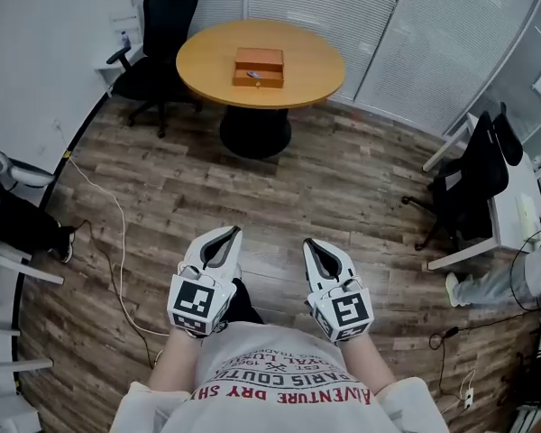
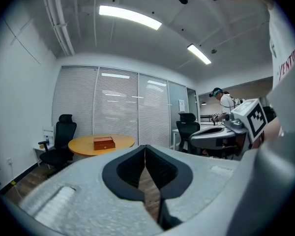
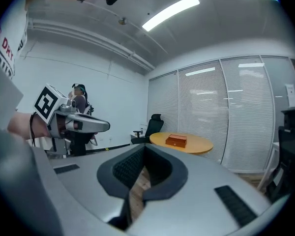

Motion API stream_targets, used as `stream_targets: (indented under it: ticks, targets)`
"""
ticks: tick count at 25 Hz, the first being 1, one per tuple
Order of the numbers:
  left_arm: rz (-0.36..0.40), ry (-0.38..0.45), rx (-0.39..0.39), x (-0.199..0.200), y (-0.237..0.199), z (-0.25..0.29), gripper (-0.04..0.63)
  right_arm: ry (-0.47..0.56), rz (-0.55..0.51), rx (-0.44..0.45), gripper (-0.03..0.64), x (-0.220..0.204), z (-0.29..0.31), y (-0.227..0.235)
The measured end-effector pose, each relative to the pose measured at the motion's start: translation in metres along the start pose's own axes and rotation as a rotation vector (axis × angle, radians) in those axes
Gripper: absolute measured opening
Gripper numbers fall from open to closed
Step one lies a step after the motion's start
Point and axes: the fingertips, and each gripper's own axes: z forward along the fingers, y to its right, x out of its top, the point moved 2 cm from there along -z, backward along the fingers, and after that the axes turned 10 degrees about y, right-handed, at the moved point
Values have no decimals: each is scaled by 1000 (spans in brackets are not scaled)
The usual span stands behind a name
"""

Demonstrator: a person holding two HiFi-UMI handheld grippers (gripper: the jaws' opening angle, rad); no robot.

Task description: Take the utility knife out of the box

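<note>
A round wooden table [image 1: 311,66] is standing at twelve o'clock on the plank floor [image 1: 343,188]. A black office chair [image 1: 162,34] is sitting at eleven, a second black chair [image 1: 473,179] at three, and a white cable [image 1: 123,233] is trailing at nine.

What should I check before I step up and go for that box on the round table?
1. Box sits on the table, lid down: ok.
2. Utility knife seen: cannot tell, nothing shows outside the closed box.
3. Left hand-held gripper empty, jaws together: ok.
4. Right hand-held gripper empty, jaws together: ok.
5. Box within reach: not ok, it lies far across the floor.
6. Walking path: ok, the white cable runs off to the left.
</note>
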Motion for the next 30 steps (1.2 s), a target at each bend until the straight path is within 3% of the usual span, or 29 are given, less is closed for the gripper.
stream_targets:
  ticks: [7, 15, 21, 25, 30]
  targets:
    - [-22, -34, 16, -13, -17, 7, 11, -65, 15, -45, 8, -20, 17, 12]
    - [-24, -44, 10, -17, -51, 54, 11, -97, 42, -104, 8, -29, 55, 50]
    - [-176, -8, -35, -17, -79, 93, 11, -131, 29, -120, 8, -34, 98, 72]
    - [-116, -28, -13, -19, -114, 114, 11, -143, 38, -128, 8, -34, 135, 86]
    - [-121, -27, -6, -19, -167, 140, 11, -143, 32, -133, 8, -28, 194, 95]
